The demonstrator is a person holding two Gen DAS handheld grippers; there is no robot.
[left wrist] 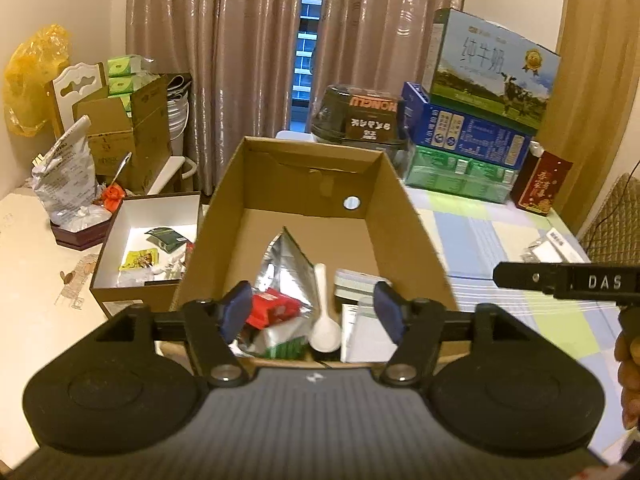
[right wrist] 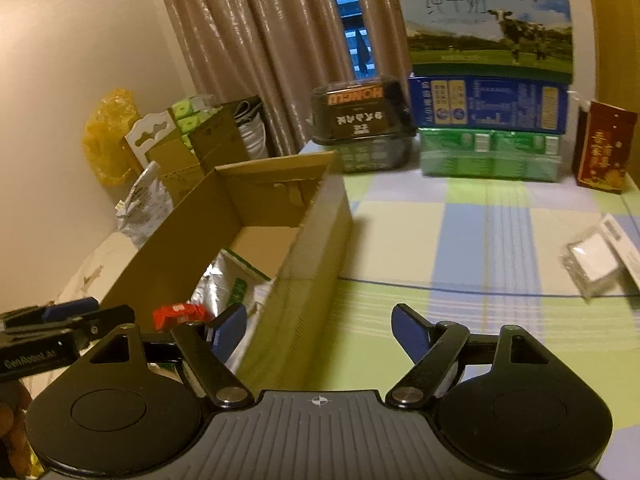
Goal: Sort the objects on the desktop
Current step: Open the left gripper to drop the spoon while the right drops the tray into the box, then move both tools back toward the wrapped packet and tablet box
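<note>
Left wrist view shows the left gripper [left wrist: 313, 312] wide open and holding nothing above the cardboard box [left wrist: 404, 216], where a red packet [left wrist: 272, 310], foil pouch [left wrist: 286, 264] and white spoon [left wrist: 325, 320] lie, probably collected there for sorting; the right gripper [right wrist: 318, 330], also open and holding nothing, hangs beside the box wall, and a clear packet [right wrist: 596, 264] lies apart on the checked tablecloth [right wrist: 480, 240].

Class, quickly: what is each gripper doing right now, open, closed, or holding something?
Left gripper: open, holding nothing, above the large cardboard box.
Right gripper: open, holding nothing, straddling that box's right wall.
</note>
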